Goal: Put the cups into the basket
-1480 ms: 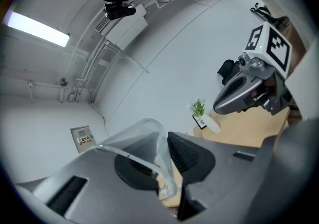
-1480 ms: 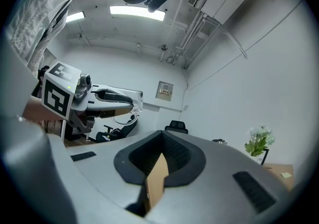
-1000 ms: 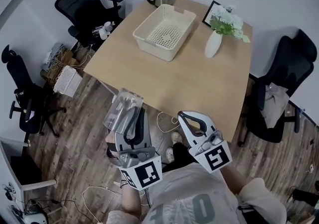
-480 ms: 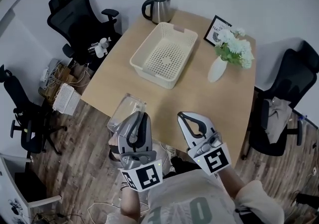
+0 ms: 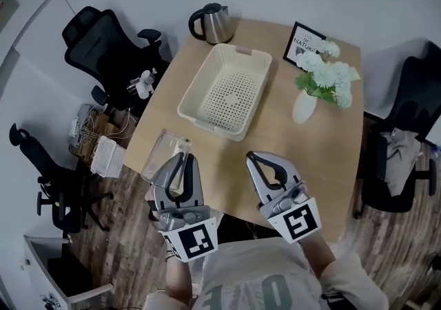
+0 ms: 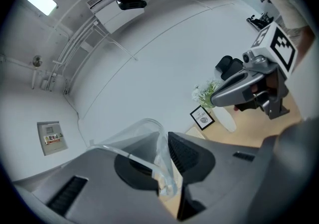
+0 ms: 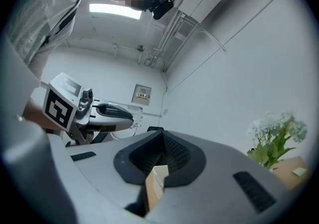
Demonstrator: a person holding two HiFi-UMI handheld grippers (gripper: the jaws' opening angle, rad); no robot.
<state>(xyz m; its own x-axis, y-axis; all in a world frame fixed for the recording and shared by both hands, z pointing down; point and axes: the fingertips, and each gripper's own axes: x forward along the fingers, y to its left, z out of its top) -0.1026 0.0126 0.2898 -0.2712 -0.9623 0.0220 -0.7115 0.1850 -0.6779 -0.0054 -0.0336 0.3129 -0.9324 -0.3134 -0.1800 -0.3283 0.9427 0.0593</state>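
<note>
Left gripper (image 5: 180,158): fingers clamped on the wall of a clear plastic cup (image 5: 164,153). The left gripper view confirms this, with the thin wall of the cup (image 6: 144,131) pinched between the two pads and its open rim projecting ahead of the left gripper (image 6: 164,143). The cup is carried in the air over the near left edge of the desk (image 5: 310,150), on the near side of the basket (image 5: 231,91) and not touching it. Right gripper (image 5: 265,158): fingers together at the tips, nothing held. The right gripper view shows only a strip of the desk through the slit behind the tips of the right gripper (image 7: 160,143). This gripper sits over the near edge of the desk, beside the left one and level with it. The basket is cream, perforated in the floor, and lies at a slant on the far left half of the desk with nothing inside it. A steel kettle (image 5: 210,23) stands at the far left corner just behind the basket. A framed picture (image 5: 304,41) leans at the far edge. A white vase (image 5: 304,107) with white flowers (image 5: 325,71) stands right of the basket. Black office chairs (image 5: 103,36) stand around the desk on a wooden floor.
</note>
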